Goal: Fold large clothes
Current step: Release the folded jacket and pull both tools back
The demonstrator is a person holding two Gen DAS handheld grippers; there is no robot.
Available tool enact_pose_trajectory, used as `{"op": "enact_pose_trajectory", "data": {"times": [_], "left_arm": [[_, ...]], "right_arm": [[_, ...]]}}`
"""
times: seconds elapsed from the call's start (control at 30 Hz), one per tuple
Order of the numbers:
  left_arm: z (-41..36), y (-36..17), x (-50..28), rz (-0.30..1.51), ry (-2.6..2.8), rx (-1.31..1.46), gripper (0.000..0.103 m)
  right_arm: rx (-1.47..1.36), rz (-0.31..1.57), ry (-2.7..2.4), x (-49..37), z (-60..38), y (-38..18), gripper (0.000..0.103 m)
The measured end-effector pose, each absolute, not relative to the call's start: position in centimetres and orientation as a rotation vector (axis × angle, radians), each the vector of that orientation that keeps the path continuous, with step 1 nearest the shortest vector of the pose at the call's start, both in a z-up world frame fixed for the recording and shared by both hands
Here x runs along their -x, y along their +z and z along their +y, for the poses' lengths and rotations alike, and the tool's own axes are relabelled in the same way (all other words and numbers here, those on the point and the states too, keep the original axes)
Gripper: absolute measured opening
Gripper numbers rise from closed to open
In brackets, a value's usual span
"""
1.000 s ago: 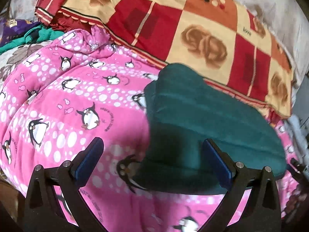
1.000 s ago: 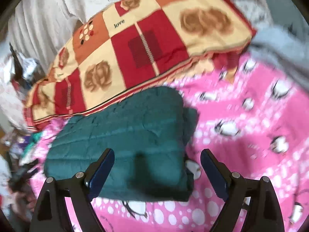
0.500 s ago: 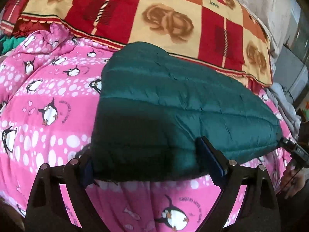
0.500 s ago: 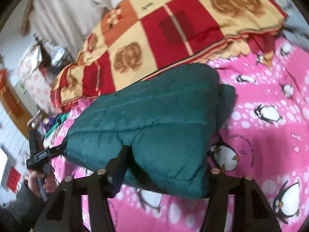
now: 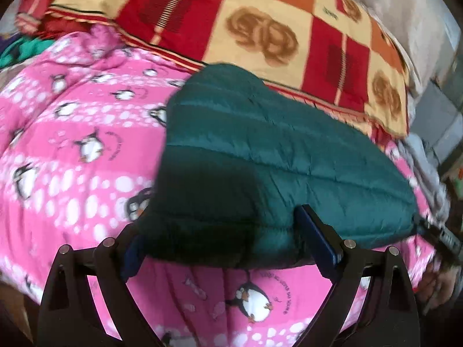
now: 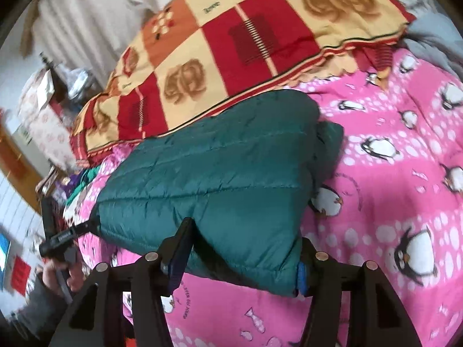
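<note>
One green quilted jacket (image 5: 275, 156), one pink penguin quilt (image 5: 72, 156), one checked blanket (image 5: 260, 29), two tongs.

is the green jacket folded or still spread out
Folded: the green jacket is a compact padded bundle with stacked layers at its edge.

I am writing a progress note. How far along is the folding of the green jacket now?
Done: the dark green quilted jacket already lies as a compact folded bundle on the pink penguin blanket. In hand: the left gripper and right gripper both clamp its near edge. Left: probably only moving it or one last fold.
</note>
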State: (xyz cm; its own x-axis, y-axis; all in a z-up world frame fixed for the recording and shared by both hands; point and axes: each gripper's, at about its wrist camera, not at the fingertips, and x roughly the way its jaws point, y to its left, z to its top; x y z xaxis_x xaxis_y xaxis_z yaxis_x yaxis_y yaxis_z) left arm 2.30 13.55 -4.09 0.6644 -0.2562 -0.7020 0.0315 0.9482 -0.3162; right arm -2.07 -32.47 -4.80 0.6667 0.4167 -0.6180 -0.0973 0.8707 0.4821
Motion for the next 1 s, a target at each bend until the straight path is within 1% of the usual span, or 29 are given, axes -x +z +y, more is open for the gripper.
{"op": "enact_pose_trajectory", "data": {"times": [0.07,0.13,0.17,0.23,0.27,0.37,0.53,0.6,0.83,1.0], "left_arm": [[13.8,-2.7,-0.4,0.801,-0.143,0.305,0.094],[13.3,-1.1,2.0,0.774,-0.129,0.283,0.095],[12.7,-0.4,3.0,0.774,-0.119,0.261,0.102],[10.8,0.1,4.1,0.841,-0.089,0.173,0.103],[9.9,0.1,4.5,0.87,-0.077,0.129,0.103],[7.1,0.2,7.3,0.879,-0.063,0.029,0.103],[4.0,0.2,11.6,0.864,-0.088,-0.038,0.103],[3.4,0.6,12.3,0.86,-0.113,-0.014,0.103],[2.0,3.9,13.7,0.804,-0.165,0.043,0.103],[1.1,6.1,14.9,0.762,-0.186,0.032,0.103]], "right_arm": [[-0.439,0.81,0.206,3.7,-32.6,-3.8,0.058],[-0.345,0.815,0.094,5.6,-32.1,-2.5,0.058],[-0.277,0.827,0.054,6.4,-31.5,-1.9,0.058],[-0.203,0.874,0.033,7.5,-30.3,-1.1,0.06],[-0.19,0.902,0.029,7.9,-29.8,-0.9,0.064],[-0.194,0.951,0.071,9.8,-28.2,0.2,0.065],[-0.17,0.929,0.113,13.3,-25.7,1.6,0.066],[-0.157,0.92,0.128,14.2,-24.8,1.9,0.066],[-0.108,0.904,0.138,16.4,-23.6,2.7,0.066],[-0.108,0.863,0.123,17.3,-23.9,4.6,0.066]]}}
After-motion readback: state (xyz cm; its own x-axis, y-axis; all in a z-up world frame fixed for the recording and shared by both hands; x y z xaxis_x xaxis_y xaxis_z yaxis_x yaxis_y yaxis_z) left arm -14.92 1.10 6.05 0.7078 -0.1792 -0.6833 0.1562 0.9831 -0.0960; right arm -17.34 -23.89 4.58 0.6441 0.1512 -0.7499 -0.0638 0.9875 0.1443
